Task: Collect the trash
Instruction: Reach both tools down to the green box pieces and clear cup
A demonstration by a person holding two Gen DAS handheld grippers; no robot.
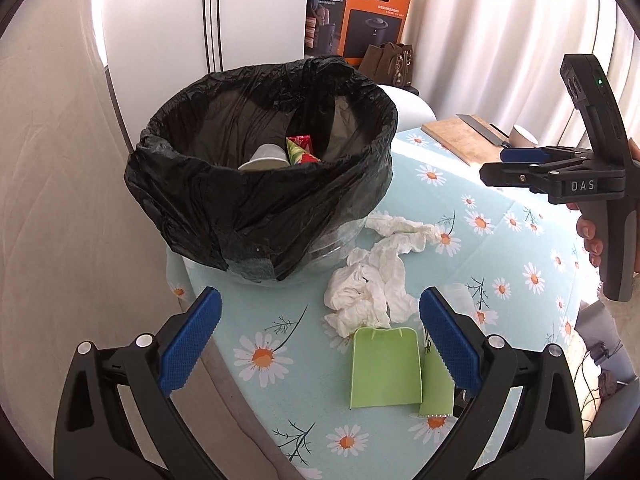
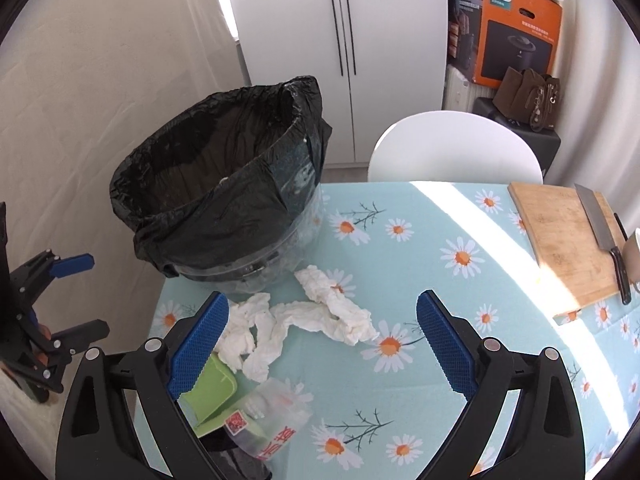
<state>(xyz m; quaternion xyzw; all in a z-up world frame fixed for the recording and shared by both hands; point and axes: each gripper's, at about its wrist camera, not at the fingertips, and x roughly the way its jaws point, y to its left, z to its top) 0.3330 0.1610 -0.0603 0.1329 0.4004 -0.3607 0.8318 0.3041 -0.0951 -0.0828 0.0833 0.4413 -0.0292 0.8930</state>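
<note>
A bin lined with a black bag (image 1: 260,200) stands on the daisy tablecloth (image 1: 500,248); a paper cup (image 1: 266,158) and a red-green carton (image 1: 300,150) lie inside. It also shows in the right wrist view (image 2: 224,196). Crumpled white tissues (image 1: 376,276) (image 2: 304,320) lie in front of the bin. A green wrapper (image 1: 386,368) (image 2: 212,392) lies nearer, beside a clear plastic packet (image 2: 276,412). My left gripper (image 1: 320,336) is open and empty above the wrapper. My right gripper (image 2: 322,340) is open and empty above the tissues; in the left wrist view (image 1: 508,164) it hangs at the right.
A wooden cutting board (image 2: 568,240) with a cleaver (image 2: 600,220) and a cup (image 2: 634,252) sits at the table's right. A white chair (image 2: 456,148) stands behind the table. A fridge (image 2: 340,40), an orange box (image 2: 516,32) and a brown bag (image 2: 528,96) are beyond.
</note>
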